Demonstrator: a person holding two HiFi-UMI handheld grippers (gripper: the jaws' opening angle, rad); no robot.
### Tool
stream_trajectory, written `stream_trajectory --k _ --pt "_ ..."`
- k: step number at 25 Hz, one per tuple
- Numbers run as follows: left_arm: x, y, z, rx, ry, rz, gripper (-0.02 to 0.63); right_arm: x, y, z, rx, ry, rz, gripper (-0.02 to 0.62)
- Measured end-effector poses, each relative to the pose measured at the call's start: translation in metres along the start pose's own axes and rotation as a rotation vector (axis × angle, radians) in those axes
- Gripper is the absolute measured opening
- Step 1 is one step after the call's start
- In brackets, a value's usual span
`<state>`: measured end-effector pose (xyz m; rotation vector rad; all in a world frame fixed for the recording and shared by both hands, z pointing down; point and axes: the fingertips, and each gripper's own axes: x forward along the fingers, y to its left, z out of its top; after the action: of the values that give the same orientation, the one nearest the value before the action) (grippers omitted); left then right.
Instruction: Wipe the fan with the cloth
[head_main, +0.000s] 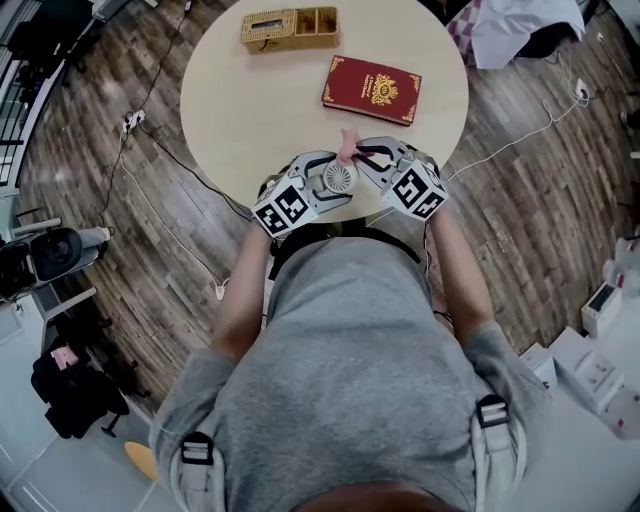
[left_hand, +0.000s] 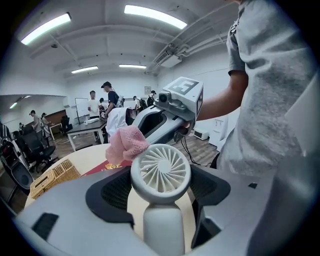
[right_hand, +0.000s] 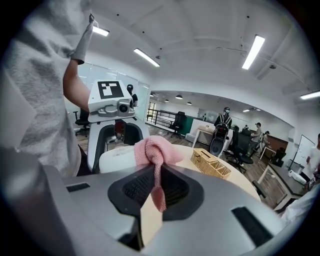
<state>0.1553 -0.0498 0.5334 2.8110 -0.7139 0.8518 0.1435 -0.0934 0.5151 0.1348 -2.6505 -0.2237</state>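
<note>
A small white hand-held fan stands upright between the jaws of my left gripper, which is shut on its handle. In the head view the fan is over the near edge of the round table. My right gripper is shut on a pink cloth, with a strip hanging down between the jaws. The bunched cloth touches the upper left rim of the fan's round head. The two grippers face each other closely, left gripper and right gripper. The fan's white body shows behind the cloth.
A red book lies on the table beyond the grippers. A wicker basket sits at the far edge. Cables run over the wooden floor to the left. In the gripper views, people and desks are far behind.
</note>
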Motion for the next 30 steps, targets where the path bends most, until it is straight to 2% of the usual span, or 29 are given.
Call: stream_trajectory --k 7,14,18,22,30 --pt "-0.003 0.011 -0.026 0.02 0.095 0.002 0.37 0.015 0.006 0.011 -0.024 0.001 0.04 0.043" --pt "-0.026 0.041 -0.049 -0.053 0.082 0.078 0.37 0.03 0.017 0.022 -0.004 -0.013 0.071 0.043" --pt "-0.048 0.053 -0.048 -0.061 0.046 0.097 0.37 0.041 0.027 0.023 0.013 0.0 0.089 0.044" --pt "-0.065 0.059 -0.054 -0.023 0.059 0.069 0.37 0.058 0.031 0.023 0.01 0.033 0.098 0.044" --pt "-0.08 0.059 -0.068 0.07 0.085 -0.062 0.37 0.091 0.021 0.03 -0.028 0.1 0.08 0.044"
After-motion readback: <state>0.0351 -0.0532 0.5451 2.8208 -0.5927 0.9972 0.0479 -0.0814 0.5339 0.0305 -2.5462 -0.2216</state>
